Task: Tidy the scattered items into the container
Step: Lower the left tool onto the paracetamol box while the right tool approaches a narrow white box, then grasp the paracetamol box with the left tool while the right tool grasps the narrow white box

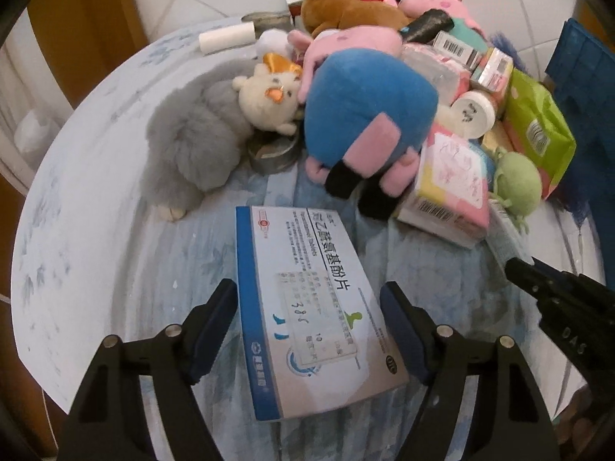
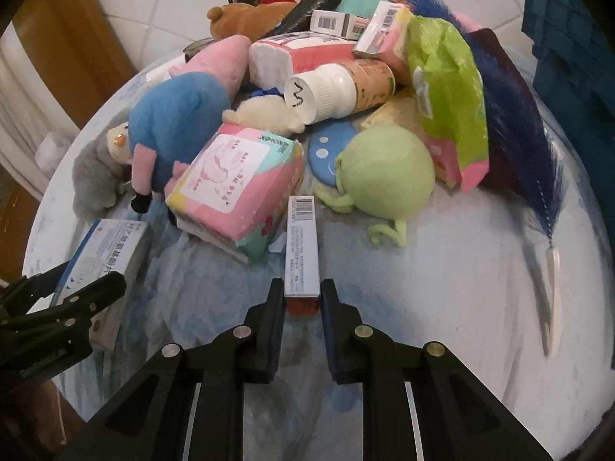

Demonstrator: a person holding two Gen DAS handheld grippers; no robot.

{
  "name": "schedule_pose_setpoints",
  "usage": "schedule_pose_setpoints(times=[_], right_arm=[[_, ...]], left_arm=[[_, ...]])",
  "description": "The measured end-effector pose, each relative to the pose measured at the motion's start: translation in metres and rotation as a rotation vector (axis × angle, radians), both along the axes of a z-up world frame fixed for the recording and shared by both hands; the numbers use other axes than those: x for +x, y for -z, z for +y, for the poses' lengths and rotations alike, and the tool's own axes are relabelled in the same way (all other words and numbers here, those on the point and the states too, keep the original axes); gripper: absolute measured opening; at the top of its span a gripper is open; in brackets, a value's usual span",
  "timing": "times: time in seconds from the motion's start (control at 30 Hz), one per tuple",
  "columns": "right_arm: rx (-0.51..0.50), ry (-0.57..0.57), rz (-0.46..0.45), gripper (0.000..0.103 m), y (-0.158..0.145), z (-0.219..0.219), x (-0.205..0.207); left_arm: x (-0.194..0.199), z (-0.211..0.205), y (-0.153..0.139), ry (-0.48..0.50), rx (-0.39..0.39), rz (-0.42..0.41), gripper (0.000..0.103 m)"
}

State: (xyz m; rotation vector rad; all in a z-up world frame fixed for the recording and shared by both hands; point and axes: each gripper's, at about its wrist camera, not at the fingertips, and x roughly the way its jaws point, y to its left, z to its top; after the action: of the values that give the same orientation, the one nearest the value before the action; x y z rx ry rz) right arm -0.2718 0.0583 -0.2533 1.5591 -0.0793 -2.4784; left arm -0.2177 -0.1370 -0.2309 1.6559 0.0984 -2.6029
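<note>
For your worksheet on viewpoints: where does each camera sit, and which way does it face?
Left wrist: sits on the left tongs, looking forward at the white-and-blue medicine box between its fingers; the right tongs show at right.
Right wrist: sits on the right tongs, facing the narrow box they grip; the left tongs show at left.
Shared: medicine box, blue plush, pile.

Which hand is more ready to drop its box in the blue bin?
Probably right: the right gripper looks shut on the narrow box, nearer the blue crate. The left gripper only straddles the medicine box.
</note>
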Motion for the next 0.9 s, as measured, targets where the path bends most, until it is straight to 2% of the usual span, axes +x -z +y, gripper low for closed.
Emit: schedule_pose_setpoints(times=[0.1,0.13,0.17,0.2,0.23,0.27,0.3,0.43,0.5,0.53,0.57,0.67,0.83,0.87,0.9], right_arm=[[-0.006,0.007,-0.010,0.020,-0.001,-0.004,0.011],[-0.009,0.011,-0.011,0.025,-0.001,-0.008,0.013],[-0.012,0.014,-0.006,0.043,-0.002,-0.007,0.012],[-0.008,0.016,-0.002,0.053,-0.003,-0.007,0.015],[-0.004,0.018,0.003,0.072,-0.004,-0.006,0.017],[0.000,0.020,0.007,0.085,-0.004,-0.006,0.019],[0.004,0.023,0.014,0.086,-0.005,-0.006,0.018],[0.016,0.027,0.021,0.086,0.000,-0.011,0.008],[0.020,0.014,0.013,0.065,0.006,-0.016,0.005],[0.026,0.008,0.004,0.032,0.009,-0.018,0.004],[0.030,0.003,-0.005,0.024,0.012,-0.019,0.003],[0.021,0.000,0.000,0.022,0.009,-0.019,0.007],[0.000,-0.001,0.038,0.022,-0.014,-0.018,0.021],[-0.002,-0.003,0.048,0.022,-0.020,-0.018,0.024],[0.001,-0.004,0.050,0.022,-0.023,-0.019,0.026]], left_arm=[[-0.011,-0.008,0.016,-0.021,0.002,-0.027,0.076],[-0.014,-0.011,0.020,-0.027,0.008,-0.037,0.076],[-0.016,-0.015,0.023,-0.033,0.014,-0.046,0.076],[-0.017,-0.016,0.025,-0.037,0.016,-0.052,0.076],[-0.018,-0.016,0.027,-0.036,0.016,-0.056,0.076],[-0.020,-0.016,0.029,-0.036,0.016,-0.059,0.076],[-0.021,-0.016,0.031,-0.035,0.015,-0.062,0.076],[-0.022,-0.016,0.035,-0.021,0.011,-0.040,0.076],[-0.021,-0.014,0.034,-0.006,0.004,-0.027,0.075],[-0.020,-0.013,0.033,0.002,-0.001,-0.023,0.075],[-0.019,-0.012,0.031,0.011,0.000,-0.020,0.075],[-0.016,-0.009,0.021,0.029,0.004,0.001,0.074],[-0.010,-0.006,0.000,0.057,0.010,0.037,0.074],[-0.009,-0.006,-0.003,0.062,0.012,0.036,0.071],[-0.008,-0.007,-0.006,0.067,0.013,0.035,0.058]])
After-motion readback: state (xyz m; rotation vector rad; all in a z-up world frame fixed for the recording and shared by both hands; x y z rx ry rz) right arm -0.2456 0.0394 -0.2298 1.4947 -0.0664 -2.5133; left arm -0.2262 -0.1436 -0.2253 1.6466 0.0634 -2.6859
